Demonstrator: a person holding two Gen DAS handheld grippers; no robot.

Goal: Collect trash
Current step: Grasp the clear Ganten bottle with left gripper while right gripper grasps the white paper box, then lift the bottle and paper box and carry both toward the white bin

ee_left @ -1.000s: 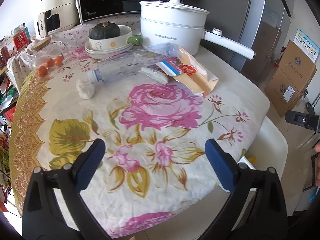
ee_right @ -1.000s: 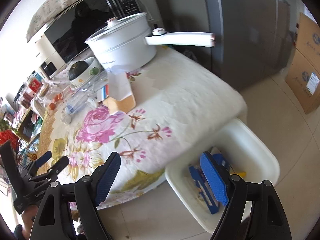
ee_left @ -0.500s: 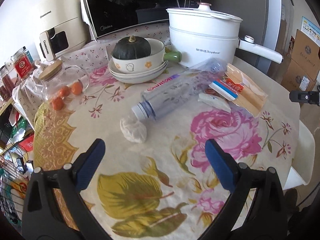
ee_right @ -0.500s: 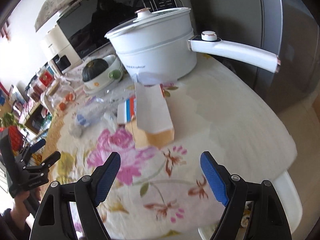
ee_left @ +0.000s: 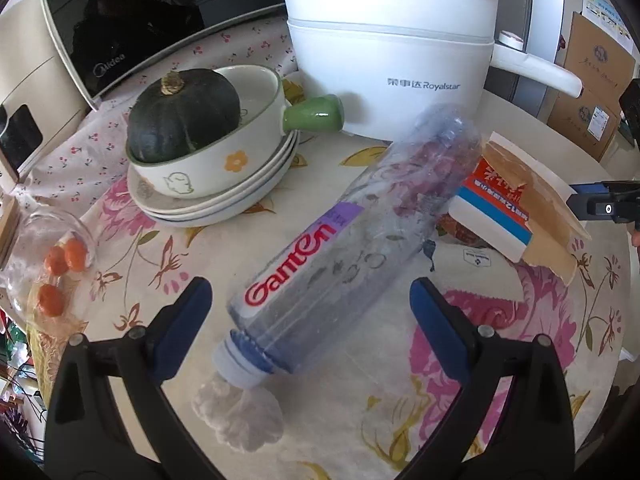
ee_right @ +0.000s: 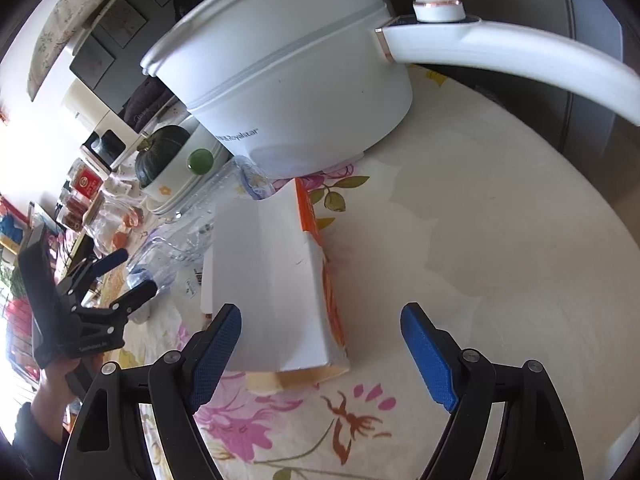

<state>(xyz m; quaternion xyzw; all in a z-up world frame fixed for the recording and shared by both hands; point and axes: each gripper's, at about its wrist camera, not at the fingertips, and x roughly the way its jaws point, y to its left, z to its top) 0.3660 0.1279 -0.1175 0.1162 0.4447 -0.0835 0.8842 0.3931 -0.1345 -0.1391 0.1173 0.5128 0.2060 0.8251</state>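
Observation:
An empty clear plastic bottle (ee_left: 344, 248) with a red Ganten label lies on its side on the floral tablecloth (ee_left: 540, 320). My left gripper (ee_left: 310, 304) is open, its blue pads either side of the bottle's neck end, not touching. A crumpled white tissue (ee_left: 236, 412) lies by the cap. A torn white and orange carton (ee_right: 280, 280) lies flat; it also shows in the left wrist view (ee_left: 516, 204). My right gripper (ee_right: 320, 344) is open, with the carton's near end between its pads. The bottle (ee_right: 192, 232) lies left of the carton.
A white Royalstar pot (ee_left: 392, 52) with a long handle (ee_right: 512, 60) stands just behind the trash. A bowl holding a dark green squash (ee_left: 184, 116) sits on stacked plates. A glass jar of small orange fruit (ee_left: 52, 264) stands at the left. Cardboard boxes (ee_left: 592, 80) stand beyond the table.
Both grippers have moved forward over the table. The left one has closed in on the bottle, the right one on the carton. Both stay open and empty.

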